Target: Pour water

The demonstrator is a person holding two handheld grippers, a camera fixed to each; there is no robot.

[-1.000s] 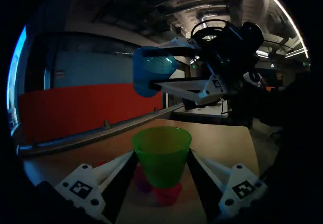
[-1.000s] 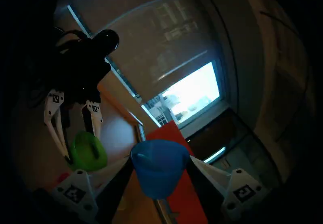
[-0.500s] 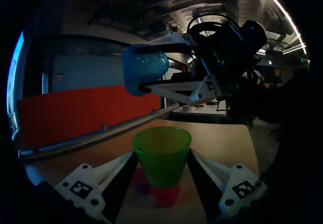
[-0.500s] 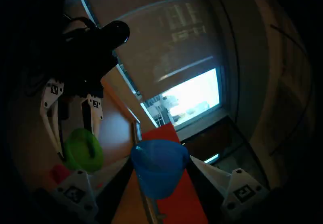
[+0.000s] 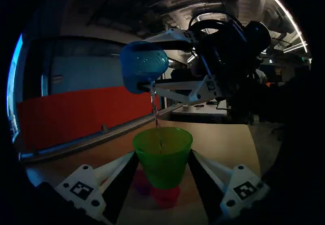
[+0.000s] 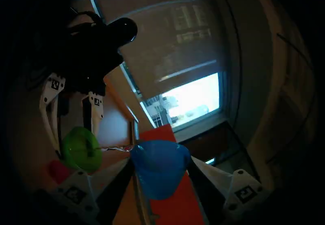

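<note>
Jaws of the left gripper clamped on the green cup, upright, rim open upward. Jaws of the right gripper clamped on the blue cup, which sits above the green cup and slightly to its left in the left gripper view.

Change: half a second ago no water was falling. Now the blue cup is tipped a little further and a thin water stream runs from its lower lip down into the green cup's mouth. So the pour has just started. Judged early, since the water level inside the green cup is too dark to read.

Around:
- A red cup and a purple cup stand on the worktop just below the green cup.
- An orange-red panel lies behind the green cup, to its left.
- A bright window is well beyond it in the right gripper view.

Nothing stands between the blue lip and the green rim. The stream enters near the rim's left-of-centre side, so drift of either cup could spill onto the cups below.
</note>
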